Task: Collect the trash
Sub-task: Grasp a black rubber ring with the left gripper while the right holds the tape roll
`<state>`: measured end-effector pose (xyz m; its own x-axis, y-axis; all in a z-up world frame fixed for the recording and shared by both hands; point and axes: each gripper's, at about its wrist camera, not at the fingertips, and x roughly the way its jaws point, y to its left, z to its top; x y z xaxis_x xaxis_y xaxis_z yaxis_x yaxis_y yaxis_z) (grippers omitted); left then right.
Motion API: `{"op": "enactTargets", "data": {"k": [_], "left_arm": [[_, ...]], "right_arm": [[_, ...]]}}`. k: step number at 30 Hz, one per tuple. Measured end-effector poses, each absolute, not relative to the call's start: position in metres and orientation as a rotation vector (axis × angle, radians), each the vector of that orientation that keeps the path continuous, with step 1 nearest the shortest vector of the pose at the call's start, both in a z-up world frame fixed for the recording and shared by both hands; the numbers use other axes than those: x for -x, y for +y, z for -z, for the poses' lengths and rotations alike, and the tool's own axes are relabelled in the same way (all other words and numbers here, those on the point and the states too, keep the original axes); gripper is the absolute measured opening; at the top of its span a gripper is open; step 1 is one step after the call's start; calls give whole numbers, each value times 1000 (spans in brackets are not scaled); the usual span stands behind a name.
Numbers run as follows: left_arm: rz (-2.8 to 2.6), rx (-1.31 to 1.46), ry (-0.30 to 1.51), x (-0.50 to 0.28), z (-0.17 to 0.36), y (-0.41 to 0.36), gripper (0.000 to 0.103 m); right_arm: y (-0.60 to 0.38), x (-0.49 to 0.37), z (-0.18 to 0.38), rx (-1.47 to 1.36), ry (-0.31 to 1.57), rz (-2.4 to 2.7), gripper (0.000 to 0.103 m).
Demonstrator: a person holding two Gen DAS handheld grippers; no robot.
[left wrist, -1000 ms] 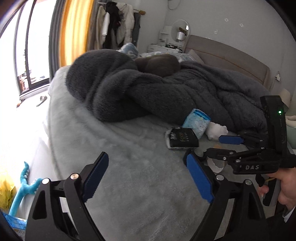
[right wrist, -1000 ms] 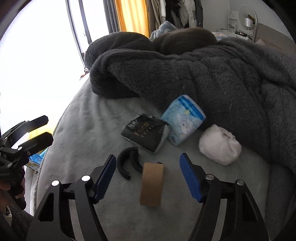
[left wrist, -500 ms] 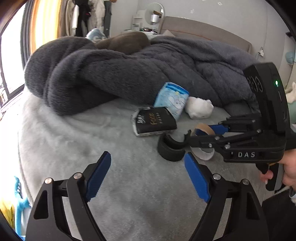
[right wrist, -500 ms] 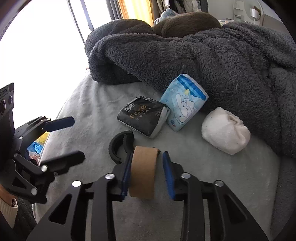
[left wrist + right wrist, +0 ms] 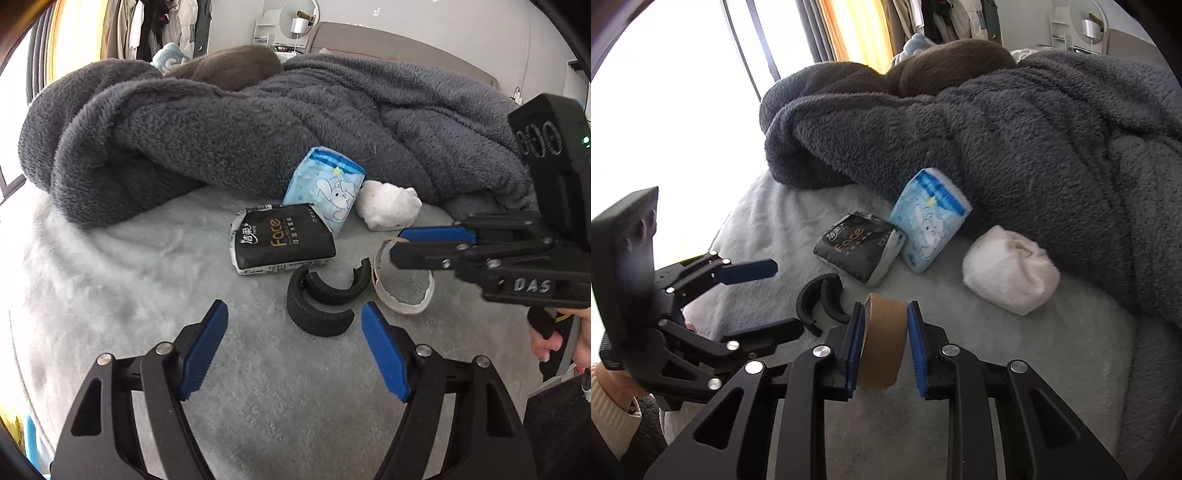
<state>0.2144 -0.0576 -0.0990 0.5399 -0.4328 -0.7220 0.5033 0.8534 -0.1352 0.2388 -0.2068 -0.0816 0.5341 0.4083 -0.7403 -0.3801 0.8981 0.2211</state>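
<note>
Two grippers are at work on the bed, and mine on the right has the first piece of trash: my right gripper is clamped on the empty brown tape roll, its blue pads pressed flat against both rims of the cardboard ring, which stands on edge on the grey bedspread near the bed's front edge. My left gripper has its jaws apart with nothing between the pads; they have just been narrowing as I line them up on the black plastic ring pieces, which lie just beside the tape roll, a broken hoop with a smaller ribbed arc nested inside it. I judge the step in hand is a double pick: the roll is secured, the black pieces are not yet gripped. Next I need to bring the left pads forward around the outer arc and close on its wall, since it is thin, curved and likely to skate on the plush cover. Beyond these, towards the heaped dark fleece blanket, wait a black tissue pack marked "Face", a blue cartoon tissue pack leaning on the blanket, and a crumpled white wad. The roll looks stiff, light and bare of tape.
</note>
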Motion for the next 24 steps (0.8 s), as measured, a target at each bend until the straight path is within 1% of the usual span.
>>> {"op": "enactTargets", "data": {"k": [8, 10, 14, 19, 24], "left_arm": [[571, -105, 864, -222, 110, -68, 66], [578, -92, 862, -223, 110, -67, 61], [594, -85, 866, -225, 111, -70, 55], [602, -97, 871, -224, 113, -72, 41], [591, -101, 852, -221, 110, -71, 40]], "right_arm": [[-213, -238, 87, -107, 926, -514, 23], [-212, -238, 89, -125, 934, -530, 22], [-213, -236, 90, -143, 942, -544, 21], [-210, -236, 88, -144, 942, -549, 20], [-206, -234, 79, -135, 921, -542, 20]]}}
